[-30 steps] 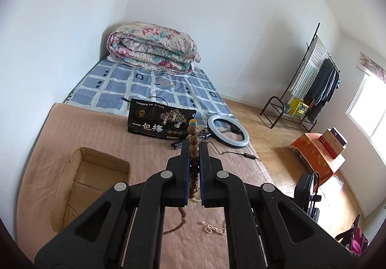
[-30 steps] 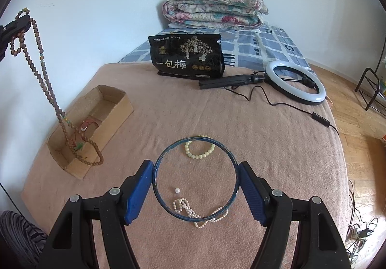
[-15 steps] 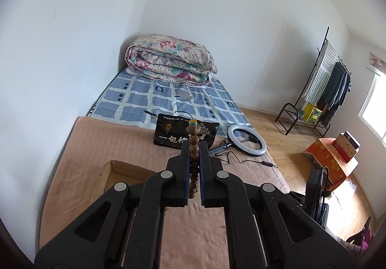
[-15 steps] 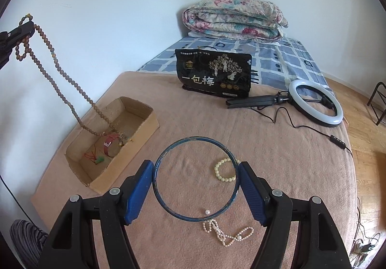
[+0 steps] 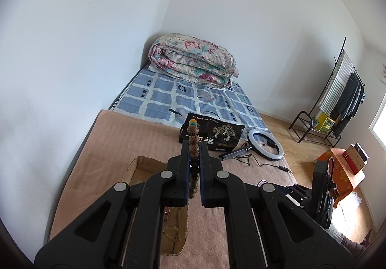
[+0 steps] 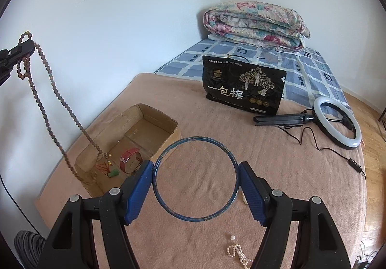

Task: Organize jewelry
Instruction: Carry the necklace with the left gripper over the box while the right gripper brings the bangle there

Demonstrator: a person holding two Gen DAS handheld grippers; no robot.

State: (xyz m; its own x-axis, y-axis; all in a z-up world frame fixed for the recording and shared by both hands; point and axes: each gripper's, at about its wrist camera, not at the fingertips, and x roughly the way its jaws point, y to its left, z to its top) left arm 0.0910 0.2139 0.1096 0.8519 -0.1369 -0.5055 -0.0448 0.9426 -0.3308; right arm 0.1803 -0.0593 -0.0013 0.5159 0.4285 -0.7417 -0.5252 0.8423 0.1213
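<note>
My left gripper [image 5: 194,148] is shut on a long brown wooden bead necklace [image 5: 193,148]. In the right wrist view the necklace [image 6: 45,109] hangs from the left gripper [image 6: 23,48] high at the left, and its lower end reaches into the open cardboard box [image 6: 149,112]. The box holds a red watch [image 6: 129,160] and a red-corded green pendant [image 6: 113,173]. My right gripper [image 6: 196,178] is shut on a thin blue bangle [image 6: 196,139], held above the tan blanket beside the box. A pearl necklace [image 6: 237,254], a loose pearl [image 6: 232,237] and a partly hidden pearl bracelet [image 6: 244,197] lie on the blanket.
A black snack bag [image 6: 243,86] stands behind the box. A ring light [image 6: 337,121] with its cable lies at the right. A folded floral quilt [image 6: 255,25] is at the bed's head. The white wall runs along the left. A clothes rack [image 5: 337,100] stands on the floor.
My left gripper rose and swung the bead necklace over the box, its lower end now inside. My right gripper carried the blue bangle left, closer to the box.
</note>
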